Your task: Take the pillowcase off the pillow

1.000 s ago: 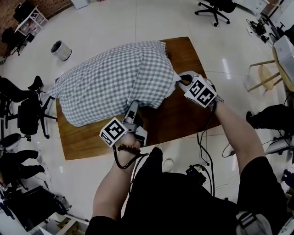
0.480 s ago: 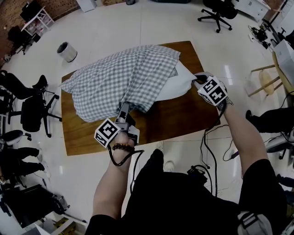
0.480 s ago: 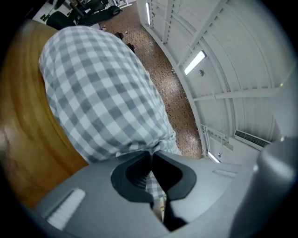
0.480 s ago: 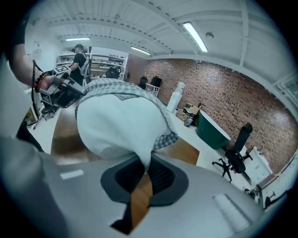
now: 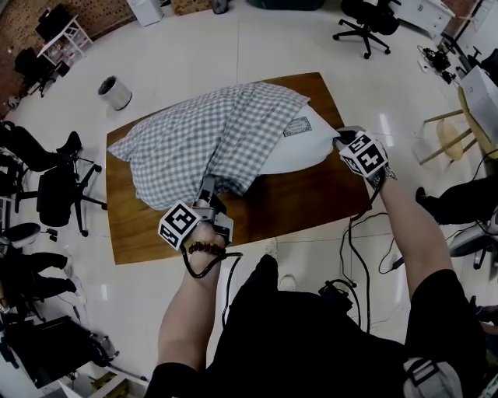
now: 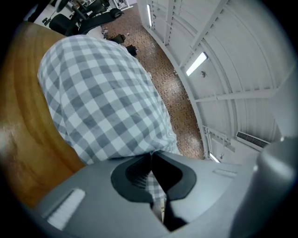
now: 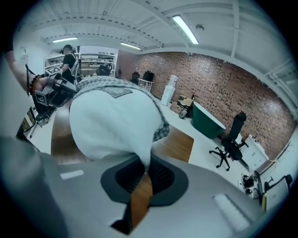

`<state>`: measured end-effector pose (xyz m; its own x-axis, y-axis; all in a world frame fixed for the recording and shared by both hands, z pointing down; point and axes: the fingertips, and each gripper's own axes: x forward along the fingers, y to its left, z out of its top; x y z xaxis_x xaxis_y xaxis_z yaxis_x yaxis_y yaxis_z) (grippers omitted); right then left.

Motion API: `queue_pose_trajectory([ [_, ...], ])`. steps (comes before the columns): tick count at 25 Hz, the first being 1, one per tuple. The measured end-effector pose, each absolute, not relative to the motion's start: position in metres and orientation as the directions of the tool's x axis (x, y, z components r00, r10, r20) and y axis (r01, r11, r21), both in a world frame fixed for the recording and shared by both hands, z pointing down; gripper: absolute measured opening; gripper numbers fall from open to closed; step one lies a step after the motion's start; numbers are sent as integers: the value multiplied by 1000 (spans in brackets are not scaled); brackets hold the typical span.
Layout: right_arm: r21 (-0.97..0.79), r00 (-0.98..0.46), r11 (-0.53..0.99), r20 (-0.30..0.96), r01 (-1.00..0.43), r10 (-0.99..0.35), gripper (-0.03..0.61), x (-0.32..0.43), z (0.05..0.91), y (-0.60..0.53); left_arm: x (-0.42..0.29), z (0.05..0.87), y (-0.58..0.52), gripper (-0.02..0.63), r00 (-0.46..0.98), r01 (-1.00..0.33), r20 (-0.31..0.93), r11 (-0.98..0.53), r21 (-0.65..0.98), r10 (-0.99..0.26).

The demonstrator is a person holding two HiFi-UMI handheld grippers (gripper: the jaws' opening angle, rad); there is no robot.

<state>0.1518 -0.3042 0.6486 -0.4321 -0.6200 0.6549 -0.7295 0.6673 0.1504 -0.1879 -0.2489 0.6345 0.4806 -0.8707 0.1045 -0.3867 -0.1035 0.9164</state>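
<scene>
An office chair (image 5: pixel 364 17) and a bin (image 5: pixel 115 92) sit out on the floor around the table (image 5: pixel 303 194). The pillow (image 5: pixel 299 148) lies lengthwise across the table, bare white end toward my right, with the checked pillowcase (image 5: pixel 194 136) bunched over the rest. My left gripper (image 5: pixel 208 185) is clamped on the case's near edge and my right gripper (image 5: pixel 340 140) is pinching the pillow's corner. Both arms are stretched forward.

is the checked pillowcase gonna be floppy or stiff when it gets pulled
Probably floppy: the pillowcase gathers into folds at the pinch of the left tongs. It likely slides fairly easily, since the pillow already lies partly bare, held by the right tongs.
</scene>
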Motion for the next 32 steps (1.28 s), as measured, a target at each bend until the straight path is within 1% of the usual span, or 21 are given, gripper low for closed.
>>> queue_pose_trajectory([
  [4,127,-449,681,663,-721,-599,26,141,656,-292,-172,642,-238,6,530,-406,154,-90,910,-834],
  [6,131,-445,689,674,-713,-589,43,134,659,-285,-162,640,-231,9,565,-418,176,-95,903,-806],
  [7,133,-443,695,683,-706,-581,59,131,661,-281,-157,637,-226,22,581,-422,182,-102,901,-793],
  [10,123,-438,721,721,-682,-537,119,127,664,-260,-145,621,-209,123,635,-411,172,-140,901,-753],
  [12,117,-431,733,743,-670,-512,132,130,663,-246,-136,608,-198,181,675,-397,159,-172,902,-721],
  [18,100,-436,713,729,-694,-528,144,144,646,-223,-118,581,-177,198,747,-441,190,-262,858,-637],
  [21,87,-442,691,709,-718,-549,146,152,631,-226,-109,556,-174,181,778,-432,170,-318,844,-604],
  [26,41,-449,648,688,-760,-571,147,143,601,-257,-114,502,-211,181,811,-433,154,-402,807,-564],
  [32,-11,-465,625,680,-780,-568,167,132,584,-278,-107,476,-253,187,843,-475,224,-478,739,-490],
])
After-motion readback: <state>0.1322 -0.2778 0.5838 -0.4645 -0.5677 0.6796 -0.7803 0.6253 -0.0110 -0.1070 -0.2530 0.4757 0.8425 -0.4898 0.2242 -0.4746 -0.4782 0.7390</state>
